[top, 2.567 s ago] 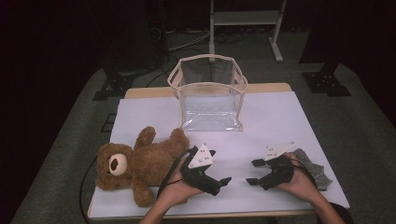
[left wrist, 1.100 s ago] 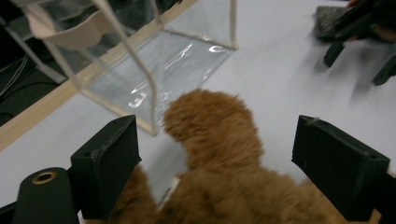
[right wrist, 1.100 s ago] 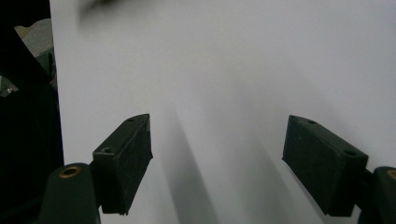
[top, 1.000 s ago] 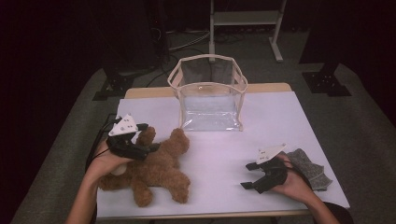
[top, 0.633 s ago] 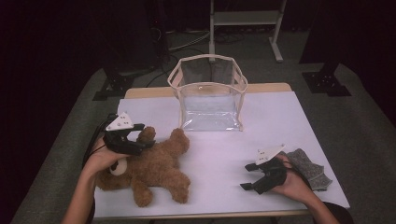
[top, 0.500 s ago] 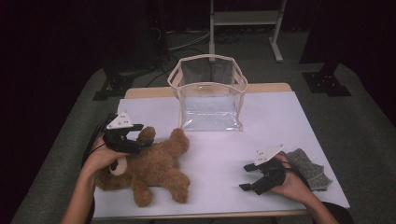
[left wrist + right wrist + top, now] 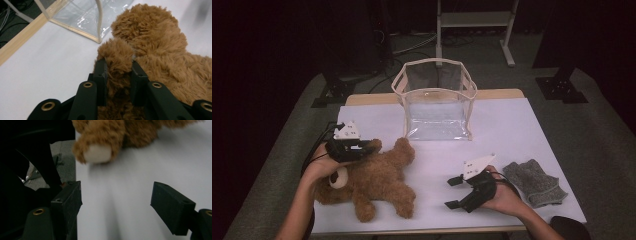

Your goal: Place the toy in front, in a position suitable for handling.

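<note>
**Firmly on the Arm: Lifting the Bear Toward the Bag**

Now the left gripper has its jaws pinched on one arm of the brown teddy bear, and the left gripper view shows the plush paw bulging out between the two black jaws. The bear lies on the white table at the person's left side, near the front edge, with the clear plastic bag standing open beyond it, near but apart from the bear.

The right gripper hovers low over bare table, jaws spread wide and holding nothing; a grey knitted cloth lies just to its right.

The work in hand looks like lifting the bear toward the bag. To do it well, the hold on the arm should stay deep, since fur compresses and a shallow pinch may slide off once the body's weight hangs from it. A slow, straight lift would keep the bear from swinging. The bag looks soft-walled, so the toy is best carried over the rim and lowered from above rather than pushed in from the side. The free gripper could steady the rim or support a foot.
</note>
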`<action>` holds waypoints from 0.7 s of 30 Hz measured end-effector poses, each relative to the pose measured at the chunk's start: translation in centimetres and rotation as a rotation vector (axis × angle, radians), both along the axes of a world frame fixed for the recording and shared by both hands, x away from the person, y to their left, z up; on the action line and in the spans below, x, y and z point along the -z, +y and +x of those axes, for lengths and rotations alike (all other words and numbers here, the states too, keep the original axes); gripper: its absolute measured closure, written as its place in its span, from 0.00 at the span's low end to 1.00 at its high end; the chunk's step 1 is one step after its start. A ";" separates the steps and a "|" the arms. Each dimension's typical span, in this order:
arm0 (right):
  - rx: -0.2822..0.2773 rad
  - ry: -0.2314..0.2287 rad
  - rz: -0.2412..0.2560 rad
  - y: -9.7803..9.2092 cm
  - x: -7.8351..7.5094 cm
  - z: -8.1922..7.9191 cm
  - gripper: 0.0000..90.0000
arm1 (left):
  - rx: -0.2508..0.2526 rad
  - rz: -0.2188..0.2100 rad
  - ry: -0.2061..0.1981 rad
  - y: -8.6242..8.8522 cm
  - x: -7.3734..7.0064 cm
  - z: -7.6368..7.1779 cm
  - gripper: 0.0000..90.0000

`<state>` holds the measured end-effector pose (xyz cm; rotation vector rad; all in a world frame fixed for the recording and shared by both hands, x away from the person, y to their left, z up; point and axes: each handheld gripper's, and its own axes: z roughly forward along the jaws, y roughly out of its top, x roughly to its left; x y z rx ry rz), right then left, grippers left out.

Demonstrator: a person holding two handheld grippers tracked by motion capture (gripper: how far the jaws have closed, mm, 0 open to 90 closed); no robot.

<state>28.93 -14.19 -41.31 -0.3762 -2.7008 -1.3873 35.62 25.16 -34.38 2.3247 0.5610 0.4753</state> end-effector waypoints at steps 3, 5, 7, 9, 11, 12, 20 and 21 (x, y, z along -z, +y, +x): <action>-0.039 -0.007 0.029 2.4 -0.8 -0.2 0.26 | 0.009 0.003 -0.001 0.1 -0.3 -0.1 0.82; -0.058 -0.001 0.041 4.2 -1.0 -0.2 0.26 | 0.011 -0.005 0.003 0.3 -0.4 -0.2 0.83; -0.079 0.013 0.043 5.6 -1.1 -0.3 0.26 | 0.010 -0.015 0.004 0.5 -0.5 -0.3 0.83; -0.090 0.014 0.036 6.9 -0.9 -0.4 0.26 | 0.007 -0.032 0.009 0.7 -0.6 -0.4 0.82; -0.081 0.017 0.000 8.5 -0.5 -0.3 0.26 | 0.006 -0.043 0.011 0.9 -0.6 -0.4 0.82; -0.081 0.017 0.000 8.5 -0.5 -0.3 0.26 | 0.004 -0.048 0.010 0.9 -0.5 -0.4 0.82; -0.075 0.058 -0.054 11.4 1.5 0.2 0.28 | 0.021 -0.058 0.012 0.9 -0.5 -0.4 0.82; -0.077 0.067 -0.060 11.7 1.8 0.2 0.29 | 0.021 -0.060 0.012 0.9 -0.5 -0.4 0.82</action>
